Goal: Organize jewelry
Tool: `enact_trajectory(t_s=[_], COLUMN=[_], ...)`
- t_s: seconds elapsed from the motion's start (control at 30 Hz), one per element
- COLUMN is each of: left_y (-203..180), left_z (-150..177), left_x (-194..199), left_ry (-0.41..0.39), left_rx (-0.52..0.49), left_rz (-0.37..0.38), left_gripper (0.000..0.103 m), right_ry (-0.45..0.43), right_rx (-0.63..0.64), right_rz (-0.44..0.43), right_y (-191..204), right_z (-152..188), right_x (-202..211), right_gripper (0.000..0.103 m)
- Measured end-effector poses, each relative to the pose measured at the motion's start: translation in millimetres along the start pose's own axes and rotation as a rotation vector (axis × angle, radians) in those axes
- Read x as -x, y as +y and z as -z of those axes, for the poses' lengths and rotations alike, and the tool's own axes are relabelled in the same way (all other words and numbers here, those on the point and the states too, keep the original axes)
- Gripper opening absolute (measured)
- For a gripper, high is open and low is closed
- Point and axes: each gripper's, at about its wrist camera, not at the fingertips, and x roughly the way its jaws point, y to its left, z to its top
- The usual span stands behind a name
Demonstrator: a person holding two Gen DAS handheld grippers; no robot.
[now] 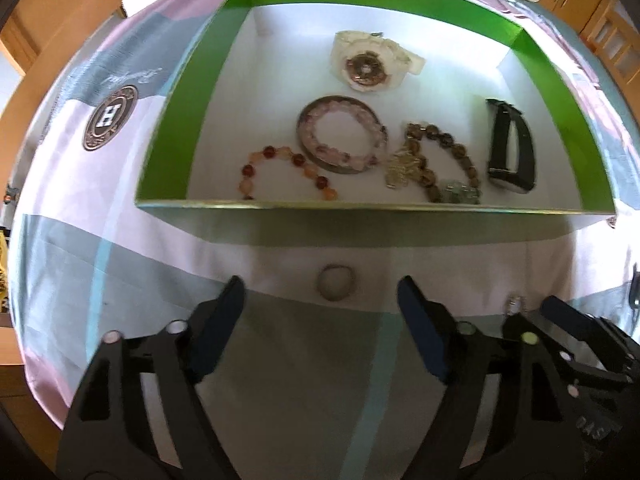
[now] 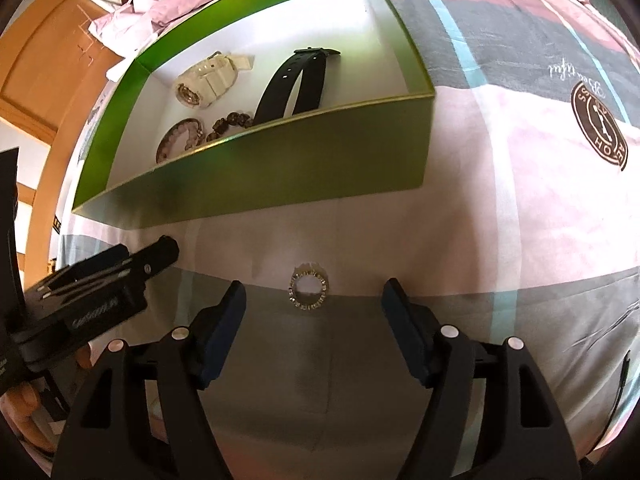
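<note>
Rings lie on the patchwork bedsheet (image 1: 120, 264) before the green cardboard box (image 1: 176, 120): a pale smooth ring (image 1: 336, 282) ahead of the wide-open, empty left gripper (image 1: 320, 292), a studded silver ring (image 2: 308, 286) ahead of the equally wide, empty right gripper (image 2: 314, 292). Only the left view shows the orange bead bracelet (image 1: 286, 172). Sheet script reads "Beautiful".

Both grippers point steeply down, jaws apart.
The left gripper (image 1: 320, 300) and the right gripper (image 2: 314, 300) each hold nothing; fingers (image 2: 30, 400), probably of the left hand, show at lower left.
</note>
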Motion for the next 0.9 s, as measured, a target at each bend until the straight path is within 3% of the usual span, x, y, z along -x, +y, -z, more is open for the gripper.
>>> enact_trajectory(t_s=[0.23, 0.3, 0.37, 0.47, 0.73, 0.9], left_y=[1, -1, -3, -15, -52, -51], left_z=[1, 2, 2, 1, 17, 27], left_x=[-9, -8, -5, -5, -2, 12], left_ry=[0.039, 0.031, 0.020, 0.016, 0.022, 0.013], left_rx=[0.011, -0.003, -0.015, -0.047, -0.171, -0.179], left_rz=[-0.017, -0.012, -0.002, 0.012, 0.013, 0.067], left_gripper=[0.062, 0.051, 0.033, 0.023, 0.020, 0.024], right_ry=[-0.003, -0.004, -0.004, -0.003, -0.004, -0.022], right_rx=[0.015, 0.018, 0.019, 0.024, 0.030, 0.006], right_rz=[0.013, 0.016, 0.018, 0.023, 0.032, 0.020], right_y=[2, 4, 6, 7, 11, 8], right_z=[1, 1, 0, 0, 0, -2], right_x=[-2, -3, -5, -5, -8, -4], right_gripper=[0.073, 0.073, 0.073, 0.073, 0.073, 0.074])
